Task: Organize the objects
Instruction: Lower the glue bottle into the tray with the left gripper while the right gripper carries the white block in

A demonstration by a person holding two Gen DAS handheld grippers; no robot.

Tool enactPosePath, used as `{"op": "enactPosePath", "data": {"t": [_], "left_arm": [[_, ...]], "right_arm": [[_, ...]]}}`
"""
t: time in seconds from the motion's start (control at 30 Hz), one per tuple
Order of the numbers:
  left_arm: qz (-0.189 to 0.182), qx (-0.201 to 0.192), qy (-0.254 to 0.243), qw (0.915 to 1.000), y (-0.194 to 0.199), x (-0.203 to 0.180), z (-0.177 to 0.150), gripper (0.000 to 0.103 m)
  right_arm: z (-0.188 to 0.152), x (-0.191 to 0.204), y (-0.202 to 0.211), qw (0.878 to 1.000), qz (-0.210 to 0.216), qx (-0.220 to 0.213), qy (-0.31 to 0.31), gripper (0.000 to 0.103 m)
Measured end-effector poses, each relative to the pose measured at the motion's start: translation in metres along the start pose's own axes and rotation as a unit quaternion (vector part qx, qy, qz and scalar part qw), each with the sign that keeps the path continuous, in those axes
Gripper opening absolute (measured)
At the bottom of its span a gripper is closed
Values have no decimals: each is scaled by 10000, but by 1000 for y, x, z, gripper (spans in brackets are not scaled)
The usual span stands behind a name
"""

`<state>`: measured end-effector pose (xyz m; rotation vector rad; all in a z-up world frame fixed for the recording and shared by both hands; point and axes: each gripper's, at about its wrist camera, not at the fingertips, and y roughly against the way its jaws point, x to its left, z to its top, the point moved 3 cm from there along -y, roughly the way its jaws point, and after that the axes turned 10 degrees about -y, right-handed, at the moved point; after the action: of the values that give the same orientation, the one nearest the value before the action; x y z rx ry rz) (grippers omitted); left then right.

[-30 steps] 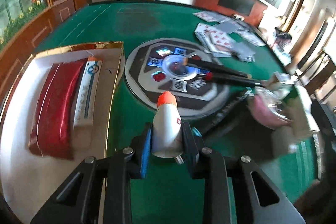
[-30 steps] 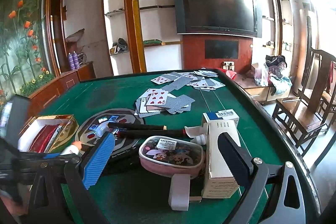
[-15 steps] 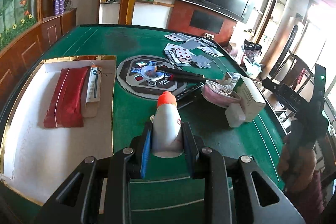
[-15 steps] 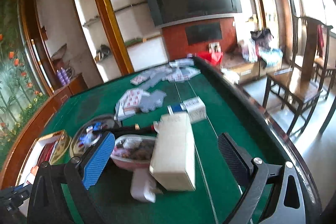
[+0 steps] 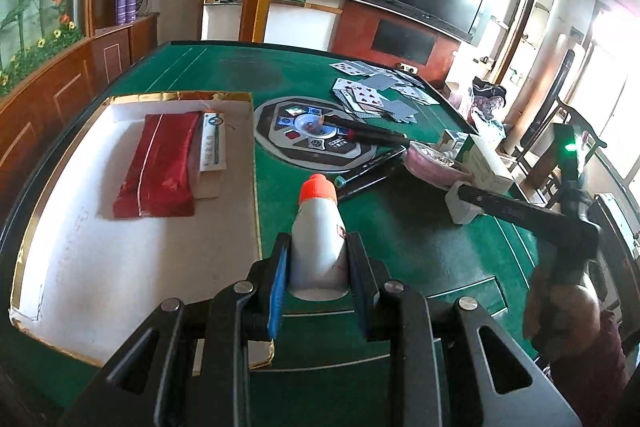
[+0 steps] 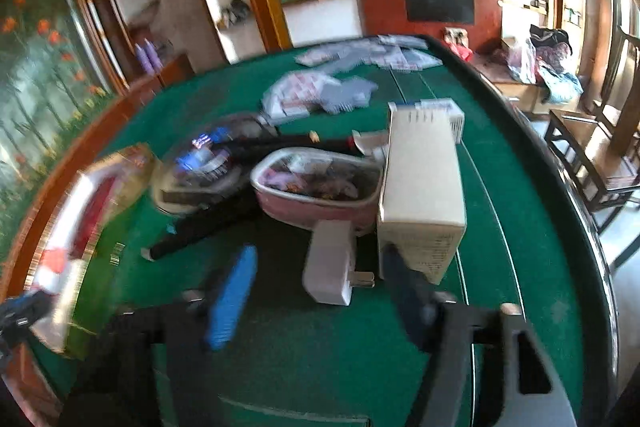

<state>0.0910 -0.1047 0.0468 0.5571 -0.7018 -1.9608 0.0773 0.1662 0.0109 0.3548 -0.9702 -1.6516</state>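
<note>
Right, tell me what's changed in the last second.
The right gripper came down toward the white plug adapter; its jaws have just been closing, pads not yet on the adapter between them. The left gripper drew back from the round console, glue bottle still clamped. The box's contents haven't moved.

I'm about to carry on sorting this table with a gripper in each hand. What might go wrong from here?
The left gripper clamps only the bottle's base, so it may tip out. The right gripper, jaws just closing around the white plug adapter, sits against the cream box and could shove it.
</note>
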Motion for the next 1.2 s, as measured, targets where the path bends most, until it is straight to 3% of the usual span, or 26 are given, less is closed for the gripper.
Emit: {"op": "enactPosePath", "data": {"t": [0.07, 0.17, 0.33, 0.53, 0.63, 0.8, 0.93, 1.1, 1.2], "left_arm": [[16, 13, 25, 10000, 0, 3, -2, 26], [19, 34, 55, 10000, 1, 6, -6, 26], [83, -32, 123, 9999, 7, 15, -7, 26], [97, -118, 418, 9990, 22, 43, -8, 26], [289, -173, 488, 9982, 35, 65, -4, 26], [834, -160, 513, 9951, 48, 111, 14, 26], [1329, 22, 482, 9900, 35, 151, 33, 26], [1524, 398, 556, 9859, -2, 192, 52, 26], [1383, 619, 824, 9850, -29, 217, 58, 26]], "right_arm": [[0, -2, -11, 9999, -165, 52, -14, 35], [2, -5, -18, 9996, -258, 8, -108, 28], [0, -13, -8, 9991, 41, 94, -402, 26], [-4, -7, 11, 9944, 727, 307, -706, 26], [-1, 9, 21, 9907, 1101, 350, -713, 27], [7, 62, 37, 9809, 1827, 472, -479, 27], [8, 113, 36, 9699, 2311, 734, -238, 27], [-1, 188, 23, 9587, 2608, 1112, 202, 27], [-6, 232, 9, 9509, 2732, 1404, 381, 27]]}}
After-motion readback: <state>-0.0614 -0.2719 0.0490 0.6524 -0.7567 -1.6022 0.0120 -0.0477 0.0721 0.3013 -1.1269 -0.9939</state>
